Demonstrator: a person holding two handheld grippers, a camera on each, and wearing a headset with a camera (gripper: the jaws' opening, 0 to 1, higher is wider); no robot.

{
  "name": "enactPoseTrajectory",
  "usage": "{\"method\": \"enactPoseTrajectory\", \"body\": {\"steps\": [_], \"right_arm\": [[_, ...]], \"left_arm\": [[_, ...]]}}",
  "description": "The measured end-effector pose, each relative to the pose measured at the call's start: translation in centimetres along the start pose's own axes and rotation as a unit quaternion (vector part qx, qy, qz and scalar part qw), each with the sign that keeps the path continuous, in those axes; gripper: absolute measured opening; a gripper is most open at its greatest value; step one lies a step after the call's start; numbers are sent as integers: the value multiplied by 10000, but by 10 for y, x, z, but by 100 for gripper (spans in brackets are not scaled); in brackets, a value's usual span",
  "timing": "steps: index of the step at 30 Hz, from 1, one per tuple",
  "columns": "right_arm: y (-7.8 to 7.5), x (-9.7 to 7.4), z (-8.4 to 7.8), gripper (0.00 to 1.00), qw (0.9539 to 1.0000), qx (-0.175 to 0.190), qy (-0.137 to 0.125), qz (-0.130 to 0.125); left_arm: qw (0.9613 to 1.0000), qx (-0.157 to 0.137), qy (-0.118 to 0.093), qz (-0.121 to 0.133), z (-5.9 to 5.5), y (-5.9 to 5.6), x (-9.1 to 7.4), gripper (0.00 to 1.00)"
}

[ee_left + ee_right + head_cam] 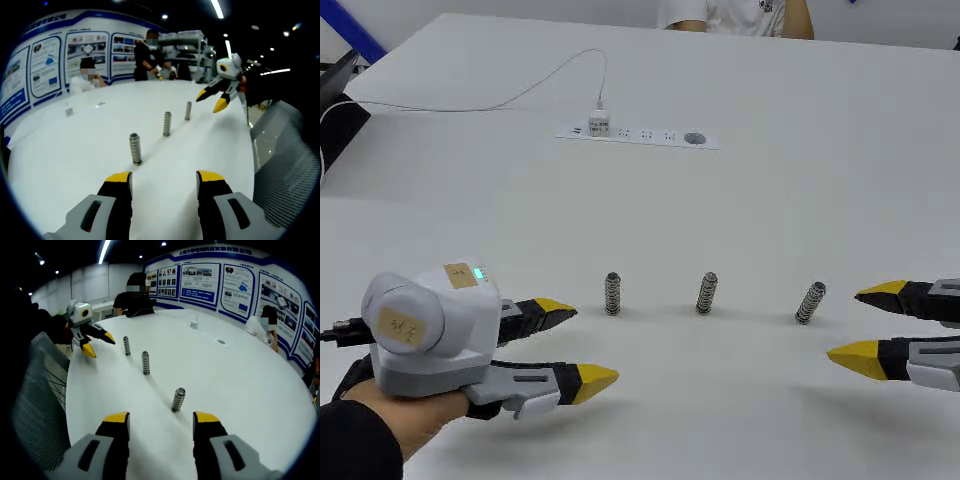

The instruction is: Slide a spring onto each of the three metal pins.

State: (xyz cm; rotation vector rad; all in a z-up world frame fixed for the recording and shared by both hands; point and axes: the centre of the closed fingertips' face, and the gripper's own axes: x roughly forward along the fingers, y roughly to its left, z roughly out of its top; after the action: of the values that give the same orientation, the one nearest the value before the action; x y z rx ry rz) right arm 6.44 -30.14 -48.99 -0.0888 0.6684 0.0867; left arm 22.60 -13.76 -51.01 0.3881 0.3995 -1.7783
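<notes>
**Pins, three.** In the head view they stand in a row across the lower middle of the frame: left pin (pixel 612 293), middle pin (pixel 707 292), right pin (pixel 810 302). Each carries a coil spring (pixel 135 148) over its length. The left and middle pins stand upright; the right pin leans.

**Left hand-held gripper** (pixel 590 345). Lower left of the head view, held in a hand (pixel 410 415). Its yellow-tipped jaws are spread and hold nothing, pointing toward the left pin but apart from it.

**Right hand-held gripper** (pixel 846 323). Right edge of the head view. Its jaws are spread and hold nothing, with the tips just beside the right pin and not touching it.

**Surface** (pixel 770 200). White, plain and matte.

**Power strip** (pixel 638 134). White, lying in the upper middle of the head view, well apart from the pins. A white plug (pixel 599 123) is seated at its left end, and a cable (pixel 500 100) trails off to the left.

**Person** (pixel 735 15). Seated at the far edge of the surface, top of the head view.

**Room.**
- Blue-and-white display boards (pixel 220 280) line the wall.
- A strip light (pixel 217 8) runs along the dark ceiling.
- Shelving (pixel 187 42) stands beyond the surface.
- A grey mesh chair (pixel 285 165) sits at the right of the left gripper view.
</notes>
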Motion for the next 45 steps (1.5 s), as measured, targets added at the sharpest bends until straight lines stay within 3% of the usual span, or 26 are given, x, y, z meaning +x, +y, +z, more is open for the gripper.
{"method": "enactPoseTrajectory", "body": {"steps": [18, 45], "right_arm": [[-3, 2, -10, 57, 9999, 69, -85, -95], [-1, 3, -9, 58, 9998, 140, -75, -85]], "left_arm": [[10000, -67, -25, 13, 0, 2, 0, 54], [9999, -128, -19, 26, -3, 2, 1, 55]]}}
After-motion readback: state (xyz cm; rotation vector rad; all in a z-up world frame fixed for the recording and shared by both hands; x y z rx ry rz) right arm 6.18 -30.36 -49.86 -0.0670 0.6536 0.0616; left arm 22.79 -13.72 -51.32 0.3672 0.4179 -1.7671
